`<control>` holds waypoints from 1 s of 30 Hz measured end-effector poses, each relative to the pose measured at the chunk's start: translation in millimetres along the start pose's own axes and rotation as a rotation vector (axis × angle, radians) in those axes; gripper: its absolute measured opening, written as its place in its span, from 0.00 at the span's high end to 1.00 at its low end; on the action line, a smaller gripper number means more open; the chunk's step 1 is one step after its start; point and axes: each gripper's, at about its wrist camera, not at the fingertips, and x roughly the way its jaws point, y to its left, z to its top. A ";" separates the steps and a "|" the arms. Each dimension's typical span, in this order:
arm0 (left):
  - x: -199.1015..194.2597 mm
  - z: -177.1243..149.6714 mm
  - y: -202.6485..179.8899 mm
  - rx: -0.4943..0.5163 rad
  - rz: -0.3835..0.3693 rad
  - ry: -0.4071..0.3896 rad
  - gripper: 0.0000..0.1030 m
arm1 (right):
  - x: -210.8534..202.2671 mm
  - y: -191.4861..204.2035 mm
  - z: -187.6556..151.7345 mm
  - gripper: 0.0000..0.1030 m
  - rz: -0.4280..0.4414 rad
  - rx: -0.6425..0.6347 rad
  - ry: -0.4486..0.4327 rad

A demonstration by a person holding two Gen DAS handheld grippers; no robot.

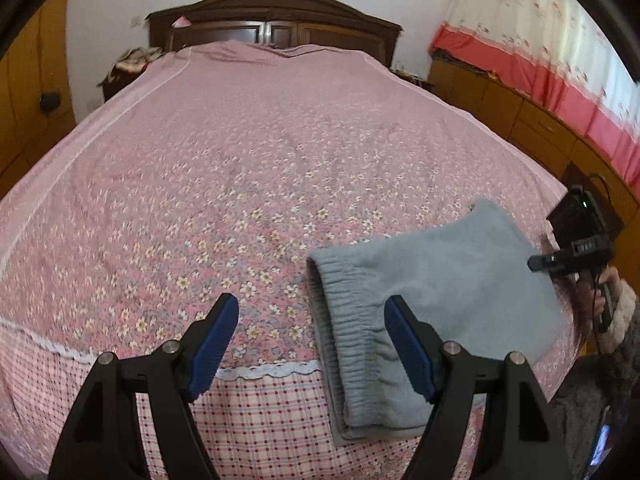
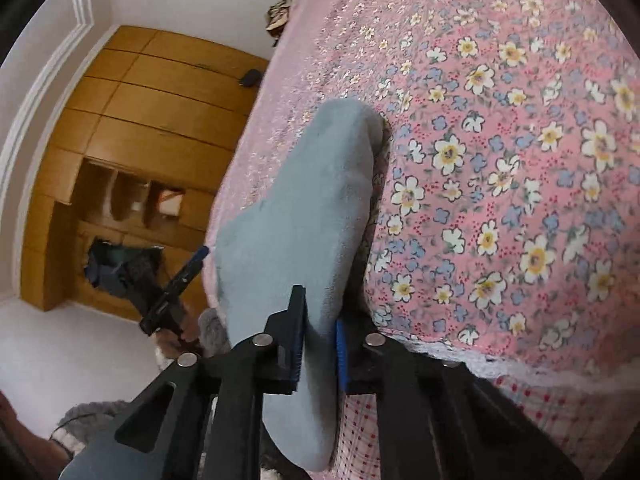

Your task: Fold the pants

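Your right gripper (image 2: pixel 318 344) is clamped onto the grey-blue fleece pants (image 2: pixel 304 216), with the blue pads (image 2: pixel 341 354) squeezing a thick fold of fabric between them. In the right wrist view the cloth rises from the jaws and drapes up and away over the flowered pink bedspread (image 2: pixel 500 160), so that end looks lifted off the bed rather than lying flat.

Your left gripper (image 1: pixel 312 340) is wide open with nothing between its fingers. It hangs over the foot of the bed, just left of the pants (image 1: pixel 420 280): the right finger (image 1: pixel 408 352) overlaps the ribbed elastic waistband (image 1: pixel 340 320) in the picture, but I can't tell whether it actually touches. The left finger (image 1: pixel 212 344) is over bare bedspread (image 1: pixel 240 160).

The pants sit at the near right corner of the bed, already folded into a compact bundle, waistband toward the left and hanging a little over the checked edge panel (image 1: pixel 260 412) below the lace trim. In the left wrist view you can see your right hand (image 1: pixel 600 300) holding the other gripper's handle at the far right, past the pants. A dark wooden headboard (image 1: pixel 276 20) stands at the far end, and a wooden wardrobe (image 2: pixel 132 128) is off to the side.
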 end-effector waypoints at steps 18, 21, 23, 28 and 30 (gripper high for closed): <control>-1.5 19.6 11.9 0.127 0.079 -0.149 0.24 | 22.4 141.0 23.5 0.90 -0.635 -0.047 0.048; -1.1 10.6 23.8 0.107 0.087 -0.187 0.24 | 37.0 182.0 26.0 0.90 -0.738 -0.095 0.060; 2.6 3.6 36.9 0.063 0.068 -0.177 0.24 | 45.8 204.6 29.4 0.90 -0.800 -0.125 0.066; -1.5 -4.1 59.9 0.035 0.083 -0.155 0.24 | 92.2 252.5 37.1 0.90 -0.901 -0.184 0.098; -7.3 -5.1 70.8 -0.003 0.072 -0.164 0.24 | 131.1 266.3 42.0 0.90 -0.940 -0.207 0.127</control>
